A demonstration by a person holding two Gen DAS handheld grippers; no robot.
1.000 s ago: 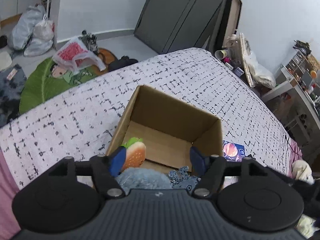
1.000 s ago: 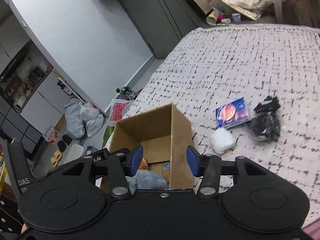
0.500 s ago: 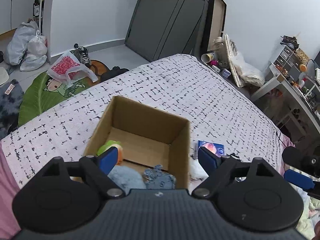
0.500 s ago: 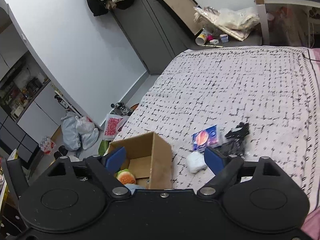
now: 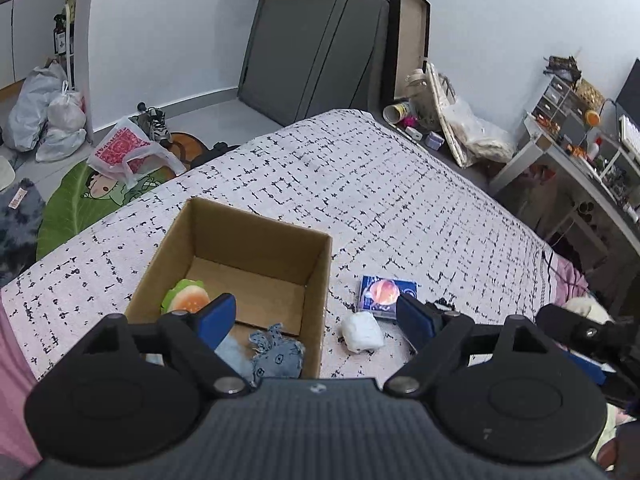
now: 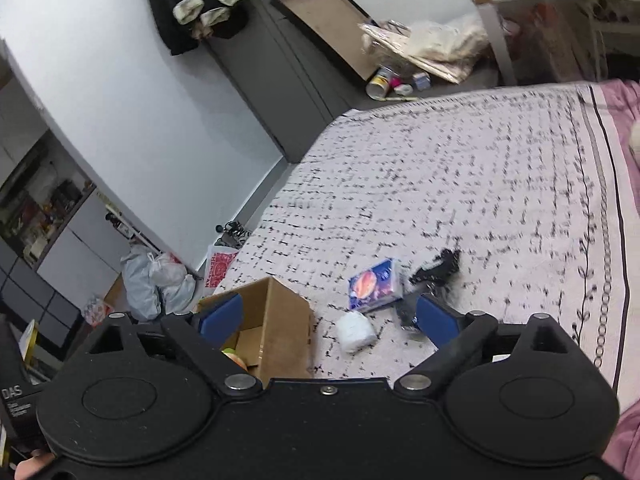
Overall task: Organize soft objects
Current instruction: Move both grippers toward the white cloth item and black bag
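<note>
Cardboard box (image 5: 256, 240) with burger plush (image 5: 186, 300), perhaps others.

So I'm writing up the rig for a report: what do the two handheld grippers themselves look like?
Both look alike. The left gripper and right gripper are matte black, each with two round disc housings, silver pivot screws, angled black linkages and blue fingertip pads. The left body is ribbed dark grey across the top; the right one looks smooth black. No cables or sleeves show.

Box (image 5: 256, 248) far half free; white bundle (image 5: 362, 331) just beside right wall.
</note>
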